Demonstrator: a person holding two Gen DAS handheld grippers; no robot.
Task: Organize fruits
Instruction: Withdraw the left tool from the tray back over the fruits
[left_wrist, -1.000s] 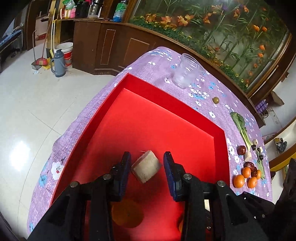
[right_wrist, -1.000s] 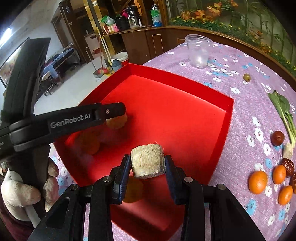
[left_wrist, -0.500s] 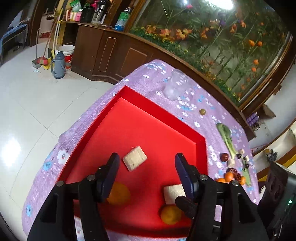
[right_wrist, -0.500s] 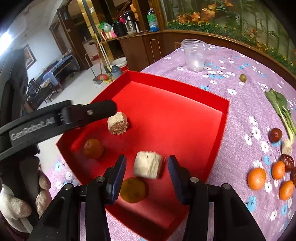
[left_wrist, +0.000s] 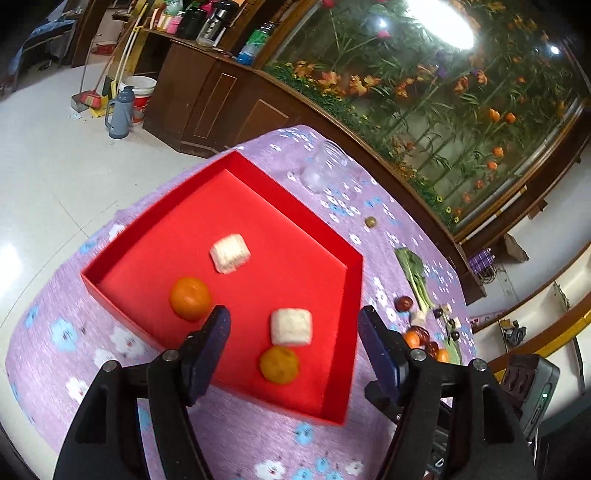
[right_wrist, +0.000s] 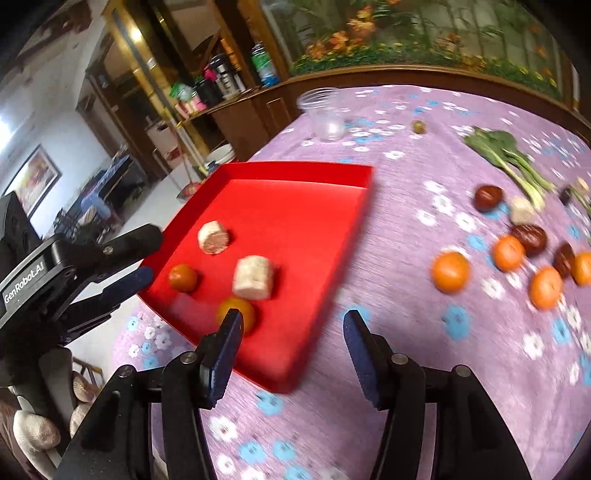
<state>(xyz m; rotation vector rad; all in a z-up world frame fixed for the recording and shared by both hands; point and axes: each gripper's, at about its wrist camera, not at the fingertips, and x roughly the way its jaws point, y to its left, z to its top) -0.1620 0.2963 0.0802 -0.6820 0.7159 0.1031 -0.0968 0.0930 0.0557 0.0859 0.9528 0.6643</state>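
Right wrist view: both hand-held grippers opening, empty; red tray (right_wrist: 354, 221) sits left of loose oranges (right_wrist: 450, 272).

1. Table under purple floral cloth (right_wrist: 424, 354).
2. On it: red tray (right_wrist: 364, 206), clear plastic cup (right_wrist: 325, 114), leafy green (right_wrist: 506, 155).
3. Loose oranges (right_wrist: 450, 272), dark dates (right_wrist: 488, 197), small green fruit (right_wrist: 419, 126).

Home: wooden cabinets (left_wrist: 207, 92), broom (left_wrist: 88, 96), thermos (left_wrist: 120, 112).
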